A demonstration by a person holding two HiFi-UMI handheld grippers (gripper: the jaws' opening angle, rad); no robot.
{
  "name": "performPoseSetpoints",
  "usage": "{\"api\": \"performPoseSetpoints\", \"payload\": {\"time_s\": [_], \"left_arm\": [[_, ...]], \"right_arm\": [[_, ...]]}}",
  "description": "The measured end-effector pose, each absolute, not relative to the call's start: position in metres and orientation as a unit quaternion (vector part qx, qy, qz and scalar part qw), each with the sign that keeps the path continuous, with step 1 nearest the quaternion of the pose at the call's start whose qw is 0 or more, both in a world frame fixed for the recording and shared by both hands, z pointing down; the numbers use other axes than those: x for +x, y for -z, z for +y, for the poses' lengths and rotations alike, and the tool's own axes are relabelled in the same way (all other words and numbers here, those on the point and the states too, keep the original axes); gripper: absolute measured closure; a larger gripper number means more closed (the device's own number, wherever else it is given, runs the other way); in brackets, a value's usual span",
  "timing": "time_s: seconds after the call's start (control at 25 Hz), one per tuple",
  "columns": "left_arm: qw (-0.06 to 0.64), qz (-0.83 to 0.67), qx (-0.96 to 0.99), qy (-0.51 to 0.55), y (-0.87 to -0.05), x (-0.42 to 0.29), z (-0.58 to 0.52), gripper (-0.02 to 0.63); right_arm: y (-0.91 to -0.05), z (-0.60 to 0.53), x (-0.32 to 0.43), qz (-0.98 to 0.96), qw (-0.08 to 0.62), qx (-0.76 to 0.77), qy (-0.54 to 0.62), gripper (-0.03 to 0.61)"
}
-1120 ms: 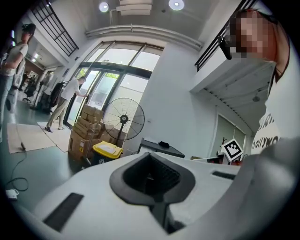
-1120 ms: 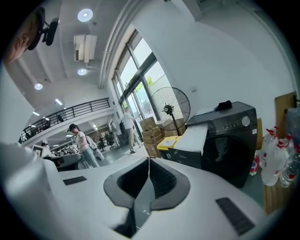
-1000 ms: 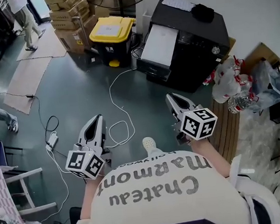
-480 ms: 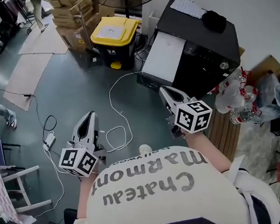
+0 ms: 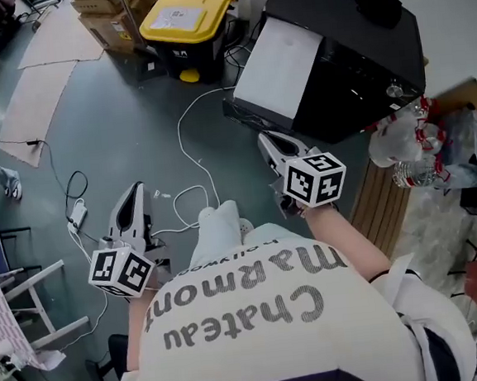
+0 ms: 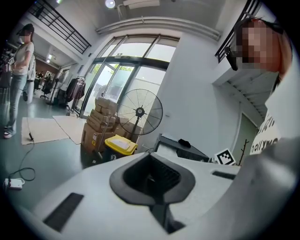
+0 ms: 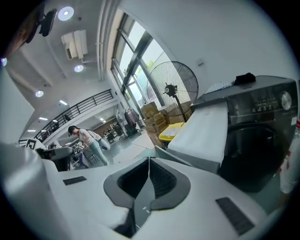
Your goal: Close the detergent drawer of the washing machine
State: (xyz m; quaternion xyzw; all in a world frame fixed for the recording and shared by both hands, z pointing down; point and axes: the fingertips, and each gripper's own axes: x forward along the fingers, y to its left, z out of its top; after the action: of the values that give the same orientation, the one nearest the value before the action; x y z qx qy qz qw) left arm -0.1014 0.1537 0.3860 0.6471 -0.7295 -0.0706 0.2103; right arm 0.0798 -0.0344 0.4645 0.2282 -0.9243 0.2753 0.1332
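Closing not done yet: the white detergent drawer sticks out open from the black washing machine at upper right, while the left gripper and right gripper are both closed tight, empty, touching nothing.

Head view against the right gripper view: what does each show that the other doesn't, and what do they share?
Only the head view: the white cable looped on the floor, the plastic bags beside the machine, and the person's printed shirt. Only the right gripper view: the standing fan, ceiling lights, and a person bending over in the background. Both: the black washing machine with its white drawer pulled out, the yellow-lidded bin, and the right gripper, shut and empty.
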Motion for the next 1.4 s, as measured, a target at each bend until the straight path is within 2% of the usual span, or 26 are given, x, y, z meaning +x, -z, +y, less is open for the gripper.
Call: {"api": "performPoseSetpoints", "payload": {"time_s": [0.16,0.36,0.52,0.84,0.88,1.0,1.2,1.4], "left_arm": [[0.231,-0.727,0.643,0.069,-0.398,-0.109,0.14,0.606],[0.248,-0.729,0.635,0.059,-0.413,-0.127,0.119,0.606],[0.225,-0.73,0.643,0.058,-0.403,-0.148,0.104,0.606],[0.242,-0.724,0.646,0.024,-0.409,-0.197,0.099,0.606],[0.242,-0.722,0.647,0.021,-0.409,-0.203,0.097,0.606],[0.243,-0.713,0.657,0.011,-0.412,-0.22,0.087,0.606],[0.251,-0.69,0.678,0.009,-0.42,-0.249,0.06,0.606],[0.233,-0.647,0.726,-0.003,-0.419,-0.253,0.024,0.606]], "right_arm": [[-0.508,-0.031,0.076,-0.916,0.149,0.225,-0.296,0.546],[-0.577,-0.027,0.087,-0.883,0.21,0.255,-0.334,0.546],[-0.61,-0.036,0.096,-0.847,0.201,0.286,-0.4,0.546],[-0.646,-0.062,0.094,-0.784,0.095,0.337,-0.512,0.54],[-0.648,-0.066,0.092,-0.779,0.083,0.343,-0.518,0.528],[-0.653,-0.076,0.085,-0.765,0.054,0.357,-0.533,0.435],[-0.654,-0.087,0.073,-0.723,-0.02,0.387,-0.572,0.411],[-0.653,-0.093,0.072,-0.706,-0.06,0.425,-0.563,0.411]]}}
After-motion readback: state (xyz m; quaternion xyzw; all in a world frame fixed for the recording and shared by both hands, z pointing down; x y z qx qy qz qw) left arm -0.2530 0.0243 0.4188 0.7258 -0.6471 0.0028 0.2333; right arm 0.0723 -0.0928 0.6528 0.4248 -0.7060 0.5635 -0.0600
